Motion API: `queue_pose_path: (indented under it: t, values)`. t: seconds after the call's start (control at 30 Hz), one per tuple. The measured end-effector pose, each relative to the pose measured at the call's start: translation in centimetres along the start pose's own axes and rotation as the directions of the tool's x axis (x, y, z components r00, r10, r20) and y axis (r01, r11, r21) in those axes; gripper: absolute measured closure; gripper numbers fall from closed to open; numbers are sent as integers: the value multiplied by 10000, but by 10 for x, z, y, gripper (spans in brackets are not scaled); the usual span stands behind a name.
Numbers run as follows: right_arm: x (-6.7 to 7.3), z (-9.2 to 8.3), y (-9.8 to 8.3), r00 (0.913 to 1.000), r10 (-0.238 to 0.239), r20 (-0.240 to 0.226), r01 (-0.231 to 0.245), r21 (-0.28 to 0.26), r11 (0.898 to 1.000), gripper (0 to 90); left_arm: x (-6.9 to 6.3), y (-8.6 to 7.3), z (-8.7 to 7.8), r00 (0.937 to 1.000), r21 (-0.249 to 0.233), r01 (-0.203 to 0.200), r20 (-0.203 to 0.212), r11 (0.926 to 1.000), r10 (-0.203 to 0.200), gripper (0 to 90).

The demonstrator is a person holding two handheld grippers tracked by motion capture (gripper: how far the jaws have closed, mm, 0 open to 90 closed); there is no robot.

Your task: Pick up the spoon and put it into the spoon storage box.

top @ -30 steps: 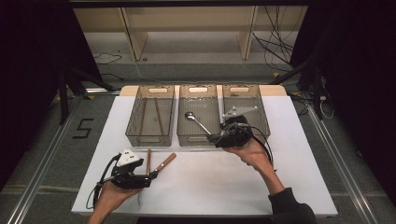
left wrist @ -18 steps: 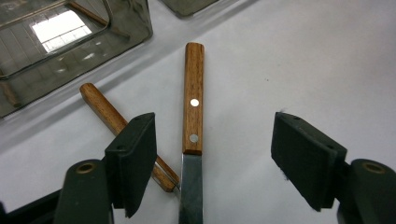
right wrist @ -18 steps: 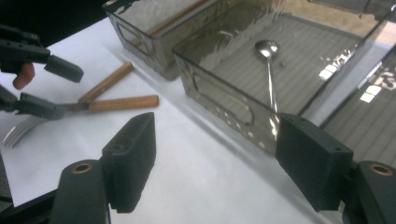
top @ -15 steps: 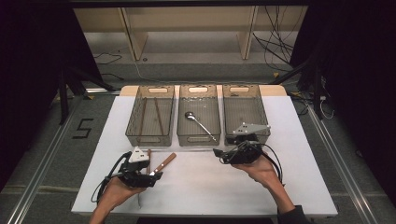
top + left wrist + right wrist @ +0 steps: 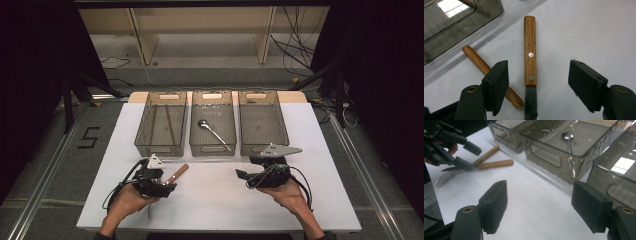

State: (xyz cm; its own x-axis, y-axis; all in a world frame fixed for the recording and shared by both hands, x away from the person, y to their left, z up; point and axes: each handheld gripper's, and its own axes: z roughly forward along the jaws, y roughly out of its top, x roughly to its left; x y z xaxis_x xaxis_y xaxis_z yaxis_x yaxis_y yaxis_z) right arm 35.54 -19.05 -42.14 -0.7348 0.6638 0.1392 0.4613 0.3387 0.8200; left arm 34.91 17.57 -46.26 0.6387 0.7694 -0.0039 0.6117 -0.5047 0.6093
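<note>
Sorting cutlery into 3 clear bins at the far side of the bench (image 5: 220, 200): the left bin (image 5: 161, 122) holds 2 thin dark sticks, the middle bin (image 5: 212, 122) holds a spoon (image 5: 212, 131), and the right bin (image 5: 262, 122) looks bare. The step in hand, as we read it, is a pick of the wooden-handled knife (image 5: 530, 55) lying on the white surface just in front of the left bin. The left hand-held gripper (image 5: 537, 82) hangs over it with jaws apart; they have just been closing a little, and the handle sits between the pads without either pad touching it. A second wooden handle (image 5: 477, 61), which in the right gripper view appears to belong to a fork (image 5: 442, 180), lies crossed close beside the knife and passes under the left pad. We would lower straight down, keep the knife handle centred, and grip near the lower rivet so the blade does not tip the piece. The main risk we judge is pinching both handles at once; shifting slightly away from the fork before closing should clear it. The right hand-held gripper (image 5: 541, 205) is open and holds nothing, hovering above bare bench in front of the middle and right bins, well apart from the knife.
</note>
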Motion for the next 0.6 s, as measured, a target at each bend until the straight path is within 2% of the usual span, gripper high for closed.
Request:
queue_pose_path:
  t: [0.23, 0.33, 0.6]
  values:
    - [-4, -5, -12, 9998, 192, 52, -192, -16, 9998, 295, 1, 7, 2, 9998, 492, -183, 56, 9986, 180, 324]
    - [-5, -8, -15, 9997, 220, 59, -220, -55, 9997, 293, 1, 10, 4, 9993, 802, -359, 73, 9961, 355, 319]
    - [-3, -11, -20, 9996, 266, -3, -266, -37, 9996, 293, 4, 15, 6, 9986, 1280, -523, 171, 9904, 505, 300]
